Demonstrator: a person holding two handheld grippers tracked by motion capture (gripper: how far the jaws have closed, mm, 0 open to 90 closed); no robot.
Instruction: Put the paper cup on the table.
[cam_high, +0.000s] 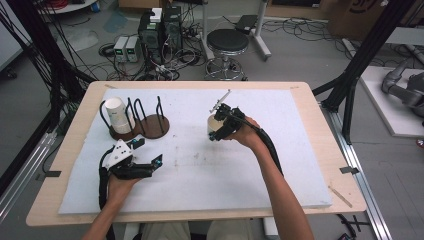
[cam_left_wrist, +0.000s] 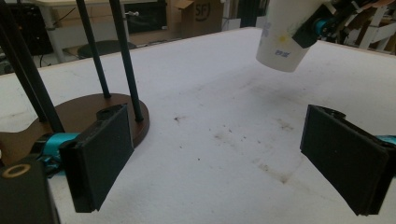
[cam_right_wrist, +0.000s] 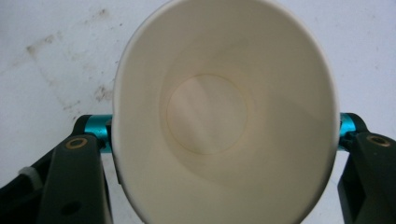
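Left gripper (cam_high: 150, 161): I am holding it low near the table's near-left corner, jaws standing wide apart with nothing between them, its pads (cam_left_wrist: 100, 156) hovering over the white mat (cam_high: 200, 170).
Right gripper (cam_high: 220, 131): I am clamping it on 1 paper cup (cam_high: 215, 125), a jaw pressing each side of the rim and squeezing the mouth into an oval.
Paper cup: it is hanging above the mat's middle, right of the rack, off the surface and tilted; inside it is bare (cam_right_wrist: 205, 114).
Rack (cam_high: 145, 122): its brown base is standing toward the far-left corner, black wire loops rising from it.
Second cup (cam_high: 117, 114): it is sitting upside down in the rack's left end.
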